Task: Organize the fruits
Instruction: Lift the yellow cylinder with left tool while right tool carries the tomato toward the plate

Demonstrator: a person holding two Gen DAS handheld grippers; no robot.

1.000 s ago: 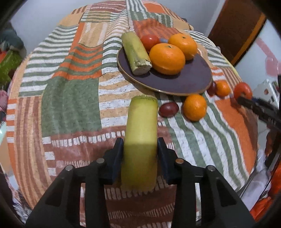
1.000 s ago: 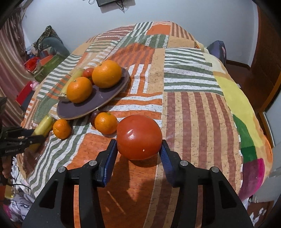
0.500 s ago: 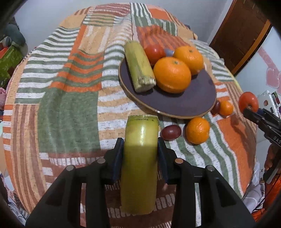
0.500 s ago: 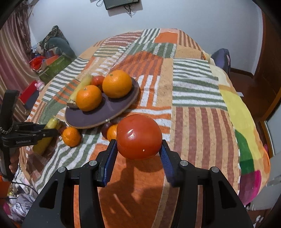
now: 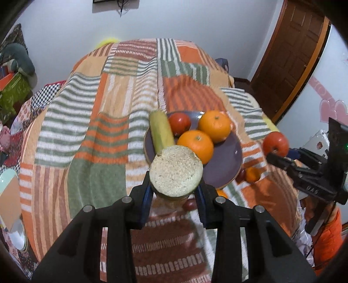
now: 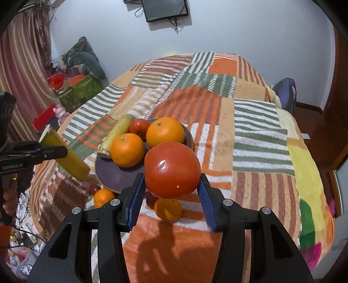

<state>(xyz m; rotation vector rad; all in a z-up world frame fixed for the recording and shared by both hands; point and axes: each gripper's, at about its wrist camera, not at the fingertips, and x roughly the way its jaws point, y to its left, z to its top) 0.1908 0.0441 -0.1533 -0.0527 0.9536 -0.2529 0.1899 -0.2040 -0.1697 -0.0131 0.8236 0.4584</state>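
Note:
My left gripper (image 5: 174, 191) is shut on a yellow-green sugarcane piece (image 5: 176, 170), tilted up so its cut end faces the camera; it also shows in the right wrist view (image 6: 65, 156). My right gripper (image 6: 171, 193) is shut on a red tomato (image 6: 172, 169), held above the bed; it shows in the left wrist view too (image 5: 275, 144). A dark purple plate (image 5: 226, 161) holds two oranges (image 5: 214, 125), a second sugarcane piece (image 5: 161, 130) and a small tomato (image 5: 179, 124). Small oranges (image 6: 168, 209) and dark plums (image 5: 189, 204) lie on the blanket beside the plate.
A striped patchwork blanket (image 6: 250, 139) covers the bed. Boxes and clutter (image 6: 78, 91) stand at the far left by a curtain. A wooden door (image 5: 291, 56) is at the right. A screen (image 6: 165, 8) hangs on the wall.
Both grippers have risen with their loads. The left one has tilted up, so the sugarcane's cut end now faces the camera. The plate looks farther away.

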